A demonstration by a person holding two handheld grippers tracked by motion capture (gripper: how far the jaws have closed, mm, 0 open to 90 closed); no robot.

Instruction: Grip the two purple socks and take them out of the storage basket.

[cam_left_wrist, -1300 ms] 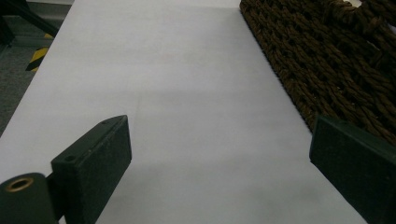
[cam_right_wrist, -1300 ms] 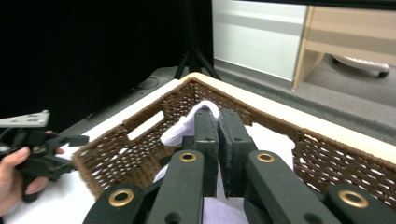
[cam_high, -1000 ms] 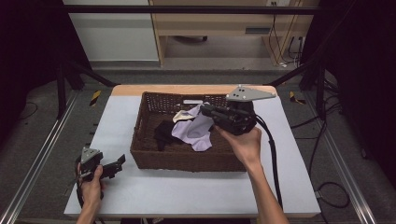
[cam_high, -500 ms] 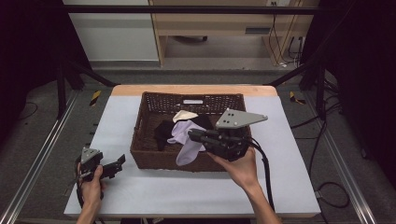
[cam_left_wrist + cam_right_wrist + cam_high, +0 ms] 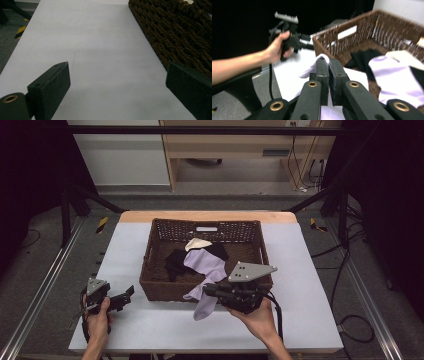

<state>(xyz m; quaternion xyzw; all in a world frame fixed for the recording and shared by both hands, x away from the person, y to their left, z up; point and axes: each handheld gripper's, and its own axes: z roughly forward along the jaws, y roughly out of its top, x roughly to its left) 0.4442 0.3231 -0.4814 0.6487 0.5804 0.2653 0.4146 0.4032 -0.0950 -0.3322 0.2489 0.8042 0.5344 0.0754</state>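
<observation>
Lower center, right tongs [image 5: 207,291], clamped on the lilac sock [image 5: 207,270], have dragged it over the basket [image 5: 150,270] rim, probably tableward; left tongs [image 5: 127,292] gape idle.

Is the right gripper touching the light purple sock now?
Touching. In the right gripper view, the right gripper has its jaws shut on the light purple sock, with cloth pinched between the pads. The high view shows the sock hanging over the basket rim.

Your right tongs [image 5: 207,291] cover part of the lilac sock [image 5: 206,270] they pinch. The black cloth [image 5: 176,262] lies partly under that sock. Your left tongs' far jaw is cut off by the frame edge.
</observation>
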